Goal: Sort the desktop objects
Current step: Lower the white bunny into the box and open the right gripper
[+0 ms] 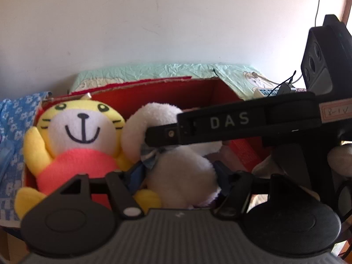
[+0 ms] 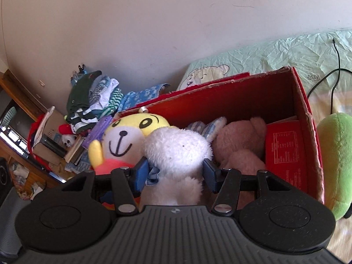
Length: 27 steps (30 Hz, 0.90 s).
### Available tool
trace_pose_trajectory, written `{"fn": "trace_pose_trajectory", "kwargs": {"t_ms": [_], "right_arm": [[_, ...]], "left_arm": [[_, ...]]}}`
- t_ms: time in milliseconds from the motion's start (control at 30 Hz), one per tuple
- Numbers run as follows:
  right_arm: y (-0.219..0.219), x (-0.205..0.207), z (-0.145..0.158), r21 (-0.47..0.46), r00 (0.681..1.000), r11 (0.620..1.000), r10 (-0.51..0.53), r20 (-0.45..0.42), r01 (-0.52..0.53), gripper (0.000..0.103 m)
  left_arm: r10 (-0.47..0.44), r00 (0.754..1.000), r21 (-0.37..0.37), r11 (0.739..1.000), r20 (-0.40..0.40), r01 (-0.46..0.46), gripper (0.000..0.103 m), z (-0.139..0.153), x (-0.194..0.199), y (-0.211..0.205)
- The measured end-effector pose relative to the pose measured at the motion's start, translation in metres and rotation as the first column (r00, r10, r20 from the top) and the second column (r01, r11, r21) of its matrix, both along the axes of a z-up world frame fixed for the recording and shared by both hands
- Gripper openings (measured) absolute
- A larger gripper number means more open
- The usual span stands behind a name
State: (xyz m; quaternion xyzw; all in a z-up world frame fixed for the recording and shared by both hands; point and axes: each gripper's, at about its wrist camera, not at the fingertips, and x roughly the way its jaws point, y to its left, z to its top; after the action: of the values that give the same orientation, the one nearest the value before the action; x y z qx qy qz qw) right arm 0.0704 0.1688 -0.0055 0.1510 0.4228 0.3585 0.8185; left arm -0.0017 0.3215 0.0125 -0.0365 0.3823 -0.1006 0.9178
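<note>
Right tongs (image 2: 175, 171) grip the white plush toy (image 2: 176, 147) at its neck over the red box (image 2: 308, 110), left tongs (image 1: 178, 176) loosely astride its body; judged light, soft, compressible, best pinched at the narrow neck.

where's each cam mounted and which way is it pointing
Left wrist: sits on the left gripper, looks forward and down into the red box; its own fingers straddle the white plush, and the right gripper crosses the view.
Right wrist: sits on the right gripper, looks down into the same box; its blue pads pinch the white plush at its neck.
Shared: red box, white plush, yellow tiger plush, green sheet.
</note>
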Motion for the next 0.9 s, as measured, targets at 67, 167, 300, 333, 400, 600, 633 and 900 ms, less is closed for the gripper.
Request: {"fn": "trace_pose_trajectory", "kwargs": {"t_ms": [67, 167, 300, 333, 400, 600, 633, 900], "right_arm": [[0.002, 0.003, -0.005, 0.01, 1.0, 1.0, 0.011, -0.023, -0.011, 0.056], [0.009, -0.001, -0.005, -0.035, 0.999, 0.998, 0.049, -0.01, -0.05, 0.056], [0.002, 0.002, -0.003, -0.021, 0.999, 0.999, 0.041, -0.019, -0.041, 0.063], [0.0, 0.001, -0.001, -0.017, 0.999, 0.999, 0.039, -0.012, -0.04, 0.064], [-0.006, -0.003, 0.006, -0.017, 1.0, 1.0, 0.025, 0.018, -0.025, 0.065], [-0.033, -0.005, 0.02, 0.049, 0.996, 0.995, -0.085, 0.027, 0.084, 0.068], [-0.035, -0.004, 0.019, 0.044, 0.995, 0.994, -0.102, 0.011, 0.102, 0.055], [-0.022, 0.003, 0.0, 0.063, 0.988, 0.993, -0.097, -0.12, 0.105, 0.027]], "left_arm": [[0.003, 1.0, -0.011, 1.0, -0.017, -0.003, 0.073, -0.005, 0.004, 0.003], [-0.012, 1.0, -0.016, 1.0, -0.028, 0.012, 0.076, -0.01, 0.005, 0.004], [-0.023, 1.0, 0.004, 1.0, -0.016, 0.023, 0.078, -0.005, 0.002, -0.002], [-0.023, 1.0, 0.008, 1.0, -0.013, 0.023, 0.078, -0.002, -0.001, -0.004], [-0.025, 1.0, 0.009, 1.0, -0.009, 0.025, 0.08, 0.001, -0.002, -0.005], [0.022, 0.999, -0.015, 1.0, 0.025, -0.022, 0.082, 0.013, -0.013, 0.003], [0.036, 0.999, -0.026, 0.999, 0.034, -0.035, 0.081, 0.017, -0.015, 0.005], [0.067, 0.998, 0.019, 0.998, 0.016, -0.067, 0.071, 0.011, -0.009, 0.003]]}}
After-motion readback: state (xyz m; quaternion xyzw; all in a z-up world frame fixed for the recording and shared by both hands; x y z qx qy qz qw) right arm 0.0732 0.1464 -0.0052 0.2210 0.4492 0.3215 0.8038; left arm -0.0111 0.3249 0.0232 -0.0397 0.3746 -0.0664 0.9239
